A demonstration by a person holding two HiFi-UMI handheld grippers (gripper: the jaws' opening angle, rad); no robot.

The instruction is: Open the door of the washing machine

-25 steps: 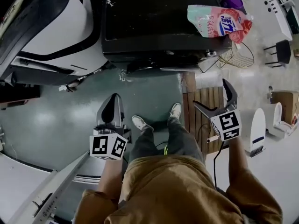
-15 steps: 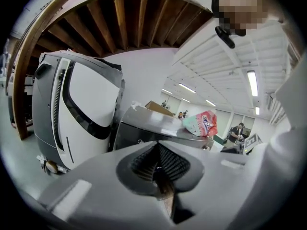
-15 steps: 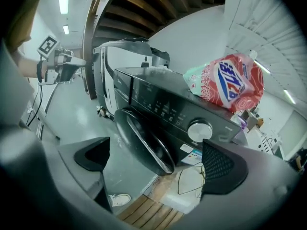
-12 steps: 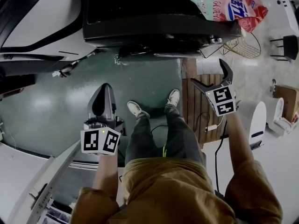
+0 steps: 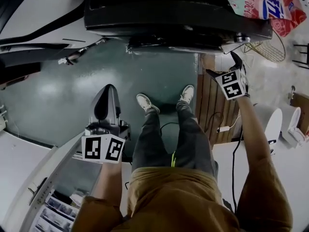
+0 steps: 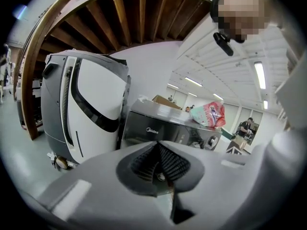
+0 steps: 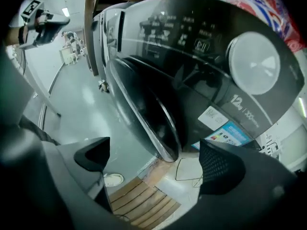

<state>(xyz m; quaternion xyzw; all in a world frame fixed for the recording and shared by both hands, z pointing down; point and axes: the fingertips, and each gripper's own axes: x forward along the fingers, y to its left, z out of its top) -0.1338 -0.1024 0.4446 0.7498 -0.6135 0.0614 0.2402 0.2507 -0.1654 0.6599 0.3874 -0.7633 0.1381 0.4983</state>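
Note:
The dark front-loading washing machine (image 5: 169, 13) stands in front of me, and its round glass door (image 7: 144, 109) bulges toward my right gripper view. My right gripper (image 5: 221, 63) is held up at the machine's right front corner, open. In its own view the right gripper (image 7: 156, 162) has nothing between the jaws, and the door's lower rim (image 7: 168, 147) sits just beyond them, apart. Whether the door is latched I cannot tell. My left gripper (image 5: 107, 93) hangs lower at my left side, shut and empty. Seen from the left gripper (image 6: 158, 162), the washing machine (image 6: 168, 128) is well ahead.
A pink detergent bag (image 5: 270, 4) lies on top of the machine. A large white and grey machine (image 6: 81, 109) stands to the left. A wooden slatted board (image 5: 215, 105) lies on the floor under my right gripper. A wire basket (image 5: 265, 50) sits at the right.
My right gripper has moved forward and up to the machine's right front corner. I have stepped closer to the machine. The left gripper has stayed low and shut.

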